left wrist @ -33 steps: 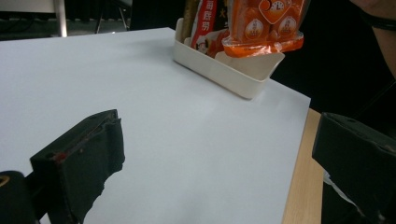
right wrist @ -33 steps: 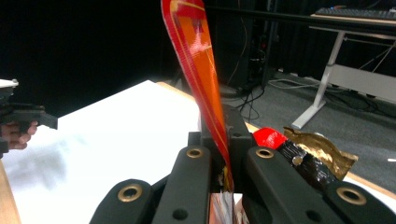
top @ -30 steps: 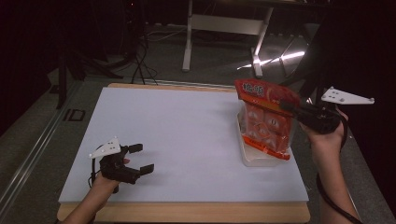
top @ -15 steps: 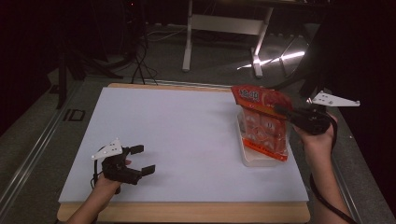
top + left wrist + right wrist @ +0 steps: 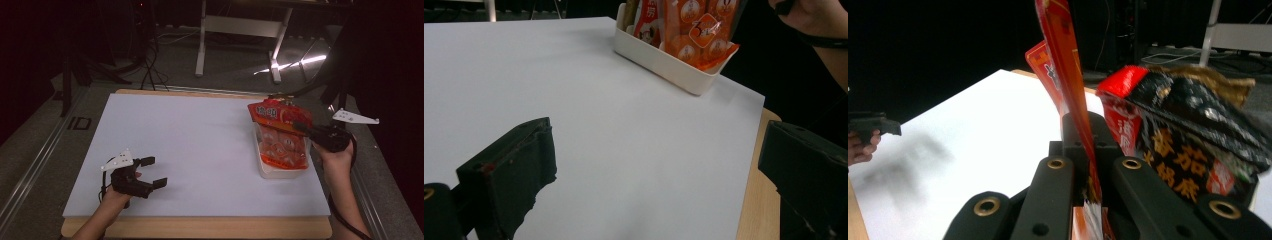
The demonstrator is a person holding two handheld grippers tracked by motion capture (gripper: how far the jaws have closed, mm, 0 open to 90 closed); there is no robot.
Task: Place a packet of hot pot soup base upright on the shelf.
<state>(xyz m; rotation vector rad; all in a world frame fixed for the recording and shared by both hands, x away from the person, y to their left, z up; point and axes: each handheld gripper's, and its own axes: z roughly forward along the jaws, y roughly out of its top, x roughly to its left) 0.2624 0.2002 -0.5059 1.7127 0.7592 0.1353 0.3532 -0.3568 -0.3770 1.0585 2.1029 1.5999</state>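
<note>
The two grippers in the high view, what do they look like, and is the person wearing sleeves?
Both are black two-fingered tools. The left gripper and the right gripper each carry a pale grey three-cornered plate on top. A dark cable trails from the right one along the forearm. Both forearms are bare; no sleeves show.

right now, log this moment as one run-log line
right gripper: shut on orange snack bag, over white bin | left gripper: open, holding nothing, on white table sheet | second snack bag in bin
</note>
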